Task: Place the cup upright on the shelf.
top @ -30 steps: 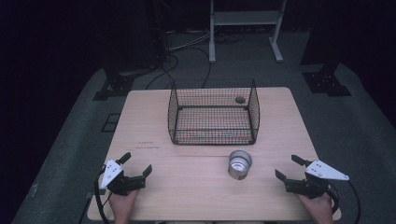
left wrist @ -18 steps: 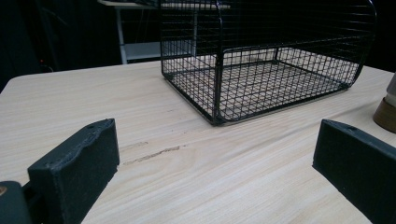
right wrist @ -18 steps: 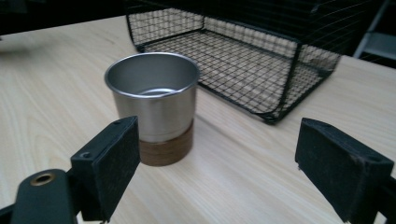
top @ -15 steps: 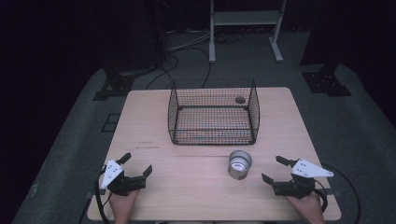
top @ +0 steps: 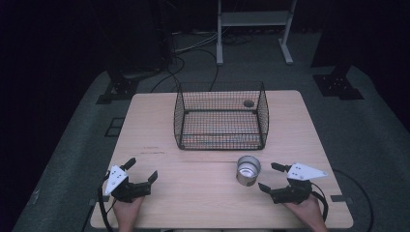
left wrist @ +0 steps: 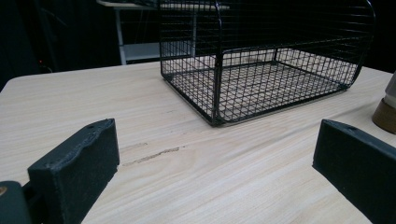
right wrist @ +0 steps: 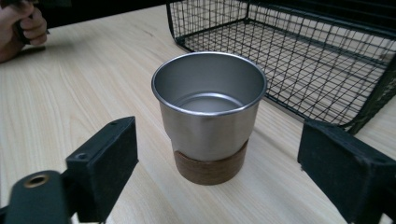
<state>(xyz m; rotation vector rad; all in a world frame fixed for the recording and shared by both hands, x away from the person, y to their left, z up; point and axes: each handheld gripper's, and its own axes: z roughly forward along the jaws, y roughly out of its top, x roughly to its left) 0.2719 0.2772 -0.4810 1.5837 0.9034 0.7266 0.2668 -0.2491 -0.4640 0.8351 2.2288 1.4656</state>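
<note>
A pale wooden table [top: 159, 125] is seen from the high view, set on a grey floor mat [top: 367, 130] in a dark room, with a white metal stand [top: 254, 19] at about twelve o'clock beyond it and black cables [top: 188, 53] trailing across the floor between them. On the far half of the table a black wire basket [top: 221, 121] is placed, open at the top, with a small dark round object [top: 248, 103] seen at its far right corner; whether that object lies inside the basket or behind it cannot be told. From the basket's centre, a stainless steel cup [top: 248, 169] is found at about five o'clock, upright on the table, just clear of the basket's near right corner. In the right gripper view the cup [right wrist: 208, 112] is shown empty, with a brown wooden band round its base, and the basket wall is seen close behind it at about one o'clock. The right gripper [top: 268, 177] is held near the table's front edge, at about four o'clock from the cup, and is pointed toward it; its jaws are spread wide, with the cup between their lines of sight but short of them, untouched. The left gripper [top: 141, 170] is held at about seven o'clock from the basket, well apart from the cup, its jaws likewise spread wide with nothing between them. A short dark scratch [left wrist: 152, 156] is seen in the wood just ahead of the left gripper's jaws.
</note>
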